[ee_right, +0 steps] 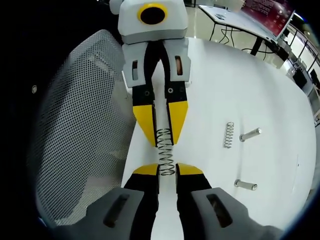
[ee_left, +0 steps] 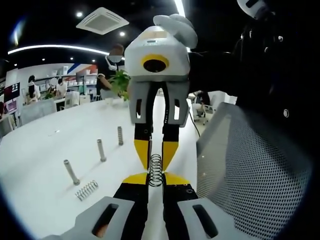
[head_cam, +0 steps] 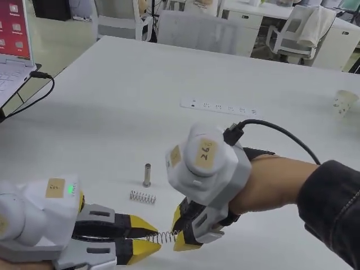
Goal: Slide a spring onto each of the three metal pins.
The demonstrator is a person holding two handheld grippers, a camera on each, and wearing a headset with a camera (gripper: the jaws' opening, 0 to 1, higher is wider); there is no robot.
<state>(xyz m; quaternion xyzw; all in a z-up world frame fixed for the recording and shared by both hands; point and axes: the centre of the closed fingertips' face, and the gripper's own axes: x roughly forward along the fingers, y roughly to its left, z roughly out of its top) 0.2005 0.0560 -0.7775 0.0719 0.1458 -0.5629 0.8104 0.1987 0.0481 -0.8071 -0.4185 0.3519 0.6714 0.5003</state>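
— Pinching one spring (head_cam: 163,237) end to end, over the table (head_cam: 169,79), with left gripper (head_cam: 152,236) and right gripper (head_cam: 181,230) both clamped on it.
— Progress?
— Seemingly none: three pins (ee_left: 101,150) bare, second spring (head_cam: 142,197) lying loose.

The pin (head_cam: 147,175) is smooth grey metal, the spring (head_cam: 164,237) thin shiny wire, the table (head_cam: 129,90) matt white. The left gripper (head_cam: 153,238) and right gripper (head_cam: 179,232) have smooth white plastic shells.

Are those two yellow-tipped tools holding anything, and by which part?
Yes, a spring between them: the left tool grips one end, the right tool the other.
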